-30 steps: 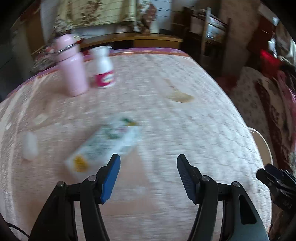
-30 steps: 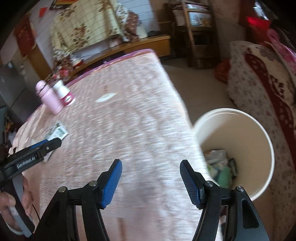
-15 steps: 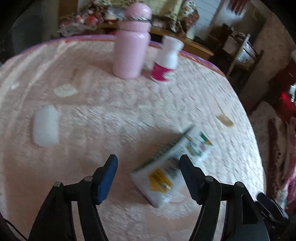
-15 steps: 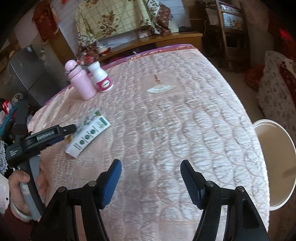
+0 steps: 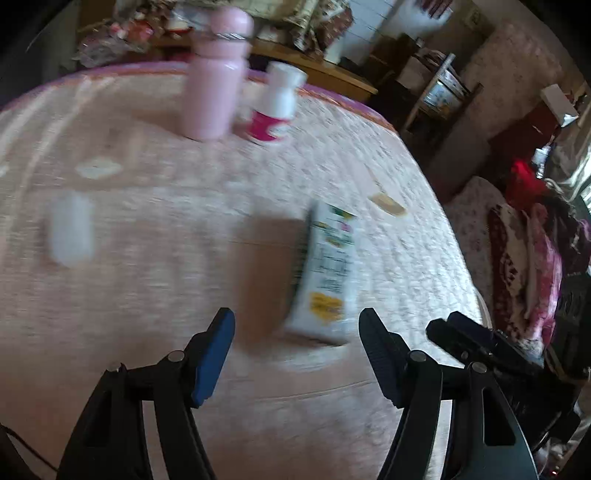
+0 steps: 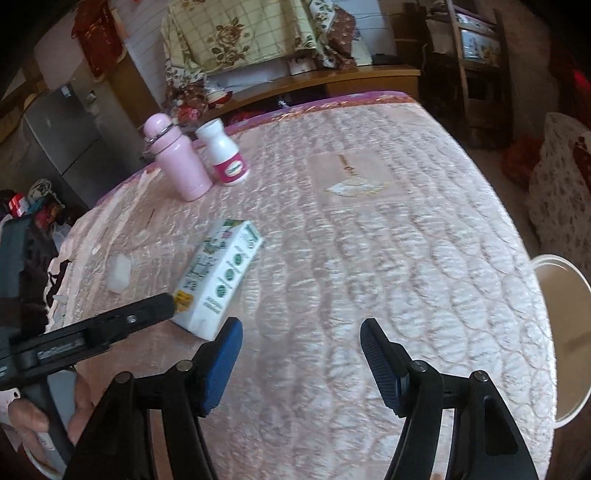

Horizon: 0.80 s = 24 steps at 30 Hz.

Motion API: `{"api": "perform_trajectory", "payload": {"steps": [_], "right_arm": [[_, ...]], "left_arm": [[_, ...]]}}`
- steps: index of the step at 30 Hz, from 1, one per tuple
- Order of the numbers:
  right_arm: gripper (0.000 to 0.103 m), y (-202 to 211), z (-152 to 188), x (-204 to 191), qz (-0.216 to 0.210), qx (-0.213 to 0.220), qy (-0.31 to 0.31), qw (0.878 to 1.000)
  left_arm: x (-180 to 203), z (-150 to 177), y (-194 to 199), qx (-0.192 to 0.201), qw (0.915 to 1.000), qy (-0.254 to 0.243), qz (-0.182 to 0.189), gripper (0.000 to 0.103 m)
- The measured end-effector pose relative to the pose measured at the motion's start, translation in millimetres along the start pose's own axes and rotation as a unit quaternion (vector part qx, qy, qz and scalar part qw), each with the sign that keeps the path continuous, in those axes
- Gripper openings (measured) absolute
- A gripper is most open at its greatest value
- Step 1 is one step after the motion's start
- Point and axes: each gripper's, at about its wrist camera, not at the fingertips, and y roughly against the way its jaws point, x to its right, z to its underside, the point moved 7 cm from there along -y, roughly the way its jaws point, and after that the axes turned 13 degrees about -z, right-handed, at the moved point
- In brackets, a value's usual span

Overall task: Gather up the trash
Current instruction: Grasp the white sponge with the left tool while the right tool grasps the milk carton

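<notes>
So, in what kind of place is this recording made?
Most likely a lived-in room in a home. The work surface is a table with a quilted pink cover, a pink bottle stands on it, a floral cloth hangs behind, and a grey fridge stands at the left.

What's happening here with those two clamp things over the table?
A person is tidying trash off a table with a hand-held gripper in each hand. The left gripper, fingers open, is closing in on a white and green carton lying flat, not yet gripping it. The right gripper hovers open and empty. A white bucket waits beside the table. A pink bottle and white bottle stand farther back.
</notes>
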Motion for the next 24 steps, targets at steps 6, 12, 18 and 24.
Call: {"api": "perform_trajectory", "payload": {"steps": [6, 12, 18, 24], "right_arm": [[0.07, -35.4, -7.3, -28.9, -0.019, -0.022, 0.006, 1.0], [0.07, -69.2, -20.3, -49.0, -0.018, -0.034, 0.009, 0.999], [0.08, -91.5, -28.3, -51.6, -0.011, -0.038, -0.001, 0.999], [0.08, -104.6, -34.6, -55.8, -0.011, -0.041, -0.007, 0.999]], "left_arm": [[-76.8, -9.3, 9.7, 0.033, 0.9941, 0.036, -0.097, 0.072], [-145.7, -24.6, 1.5, 0.047, 0.9816, 0.091, -0.161, 0.076], [-172.8, -39.7, -21.1, 0.036, 0.9767, 0.139, -0.159, 0.076], [-168.4, -47.8, -39.8, 0.022, 0.977, 0.147, -0.152, 0.076]]}}
